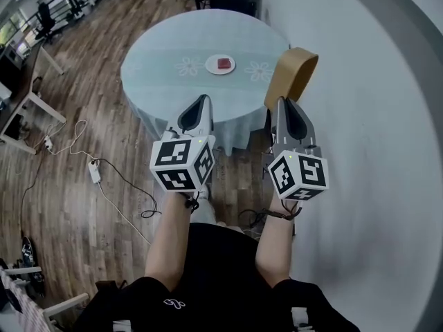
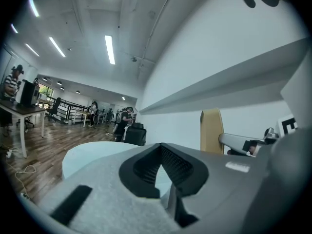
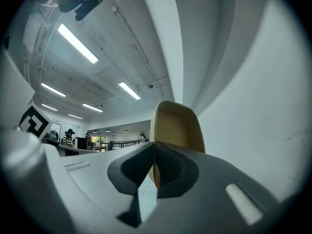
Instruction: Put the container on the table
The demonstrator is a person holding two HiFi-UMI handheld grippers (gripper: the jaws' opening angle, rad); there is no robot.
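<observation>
A tan, rounded container (image 1: 292,75) hangs upright in the air beside the near right edge of the round table (image 1: 166,61), which has a pale blue cloth. My right gripper (image 1: 280,104) is shut on the container's lower rim; in the right gripper view the container (image 3: 178,126) rises just past the jaws (image 3: 155,147). My left gripper (image 1: 202,102) is level beside it, short of the table's near edge, shut with nothing in it. The left gripper view shows the container (image 2: 211,130) to the right of its closed jaws (image 2: 162,147).
A white plate (image 1: 220,65) with a small red item sits at the table's middle. A white wall (image 1: 374,116) runs close along the right. A power strip and cables (image 1: 95,171) lie on the wooden floor to the left. Desks (image 1: 28,95) stand further left.
</observation>
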